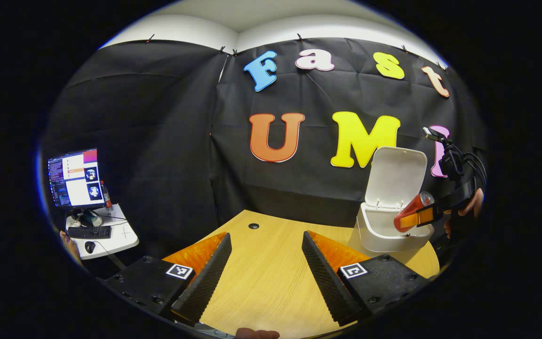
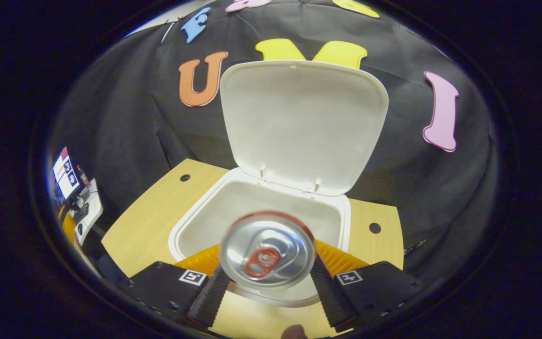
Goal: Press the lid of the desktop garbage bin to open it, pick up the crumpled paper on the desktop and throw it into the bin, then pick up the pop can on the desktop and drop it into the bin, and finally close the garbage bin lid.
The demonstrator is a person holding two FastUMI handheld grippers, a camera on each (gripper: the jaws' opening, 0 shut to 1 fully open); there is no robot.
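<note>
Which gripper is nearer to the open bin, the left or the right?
Right. The right gripper holds the can just over the bin. The left gripper is open over the table, off to the bin's side.

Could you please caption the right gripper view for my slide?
Right gripper holds the can top-forward over the open bin, lid raised.

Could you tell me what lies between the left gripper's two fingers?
Nothing but bare wooden desktop: in the left gripper view the left gripper is open, its fingers wide apart.
</note>
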